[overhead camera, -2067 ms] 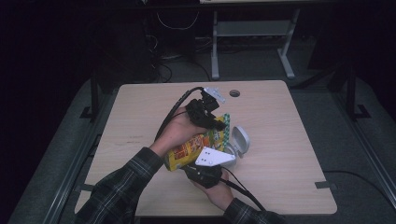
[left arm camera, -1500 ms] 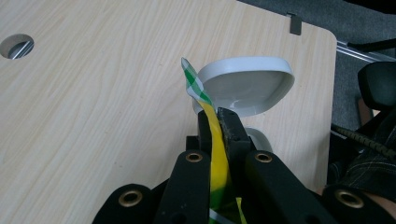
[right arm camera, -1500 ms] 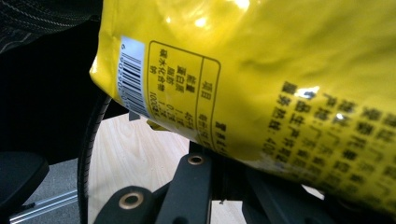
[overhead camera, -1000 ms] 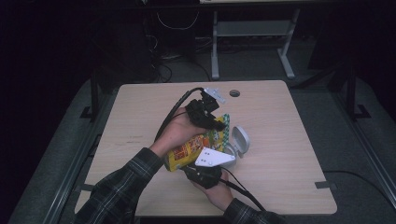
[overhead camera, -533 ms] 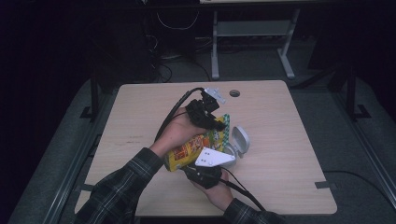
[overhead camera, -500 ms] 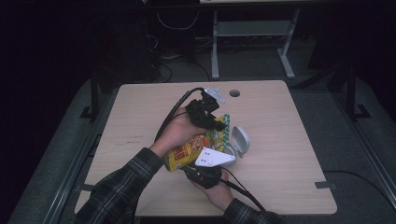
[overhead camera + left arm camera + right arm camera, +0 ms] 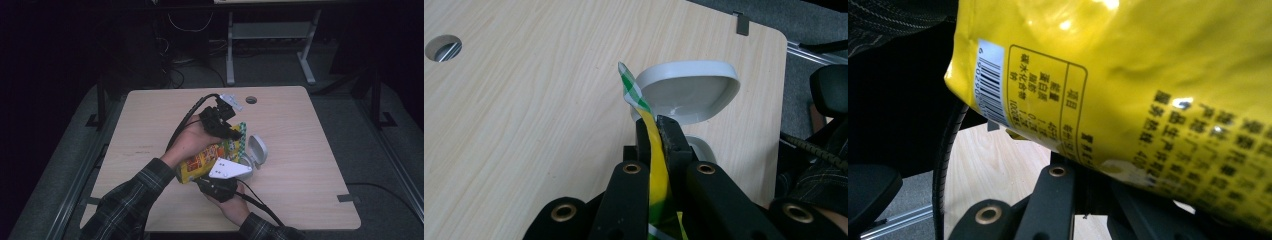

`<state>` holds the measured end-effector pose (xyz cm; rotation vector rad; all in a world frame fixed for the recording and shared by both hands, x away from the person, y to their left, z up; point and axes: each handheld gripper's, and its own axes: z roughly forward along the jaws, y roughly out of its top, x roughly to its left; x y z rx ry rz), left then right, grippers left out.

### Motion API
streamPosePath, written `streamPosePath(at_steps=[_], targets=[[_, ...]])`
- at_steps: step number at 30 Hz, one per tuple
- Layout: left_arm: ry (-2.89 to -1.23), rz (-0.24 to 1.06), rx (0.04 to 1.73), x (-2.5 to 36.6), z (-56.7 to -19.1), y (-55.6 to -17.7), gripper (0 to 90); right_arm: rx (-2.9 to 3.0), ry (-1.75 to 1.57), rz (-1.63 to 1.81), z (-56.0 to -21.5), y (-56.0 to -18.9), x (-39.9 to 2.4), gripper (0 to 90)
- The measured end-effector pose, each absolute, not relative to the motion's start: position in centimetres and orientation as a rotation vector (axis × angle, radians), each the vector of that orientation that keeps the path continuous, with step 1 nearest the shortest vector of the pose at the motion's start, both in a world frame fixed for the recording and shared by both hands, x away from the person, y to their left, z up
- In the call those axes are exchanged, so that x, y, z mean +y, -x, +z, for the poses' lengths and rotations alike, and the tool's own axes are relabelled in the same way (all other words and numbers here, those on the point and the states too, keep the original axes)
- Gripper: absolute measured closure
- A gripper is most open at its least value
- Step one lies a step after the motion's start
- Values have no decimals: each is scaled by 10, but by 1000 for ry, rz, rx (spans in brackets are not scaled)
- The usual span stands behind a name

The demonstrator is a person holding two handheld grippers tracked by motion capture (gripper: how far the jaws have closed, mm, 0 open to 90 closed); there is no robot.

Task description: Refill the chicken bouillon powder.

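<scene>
Nothing has shifted since the earlier frames: the left gripper stays clamped on the green-checked top edge of the yellow snack bag held above the table beside the open white container, while the right gripper pinches its lower edge, where a barcode and a boxed table of Chinese print show.

**What the views keep back**

The yellow snack bag runs past the right gripper view's edges and covers the right gripper's jaw tips. In the left gripper view, the white container's base sits mostly behind the jaws.
</scene>
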<state>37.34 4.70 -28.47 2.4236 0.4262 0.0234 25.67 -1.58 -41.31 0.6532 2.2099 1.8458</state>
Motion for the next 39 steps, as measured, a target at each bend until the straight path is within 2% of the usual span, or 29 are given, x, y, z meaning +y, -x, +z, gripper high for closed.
streamPosePath(at_steps=[39], targets=[[-2431, 32, 424, 47, -283, -373, 898, 2213, -630, 1846, -412, -258, -14, 900]])
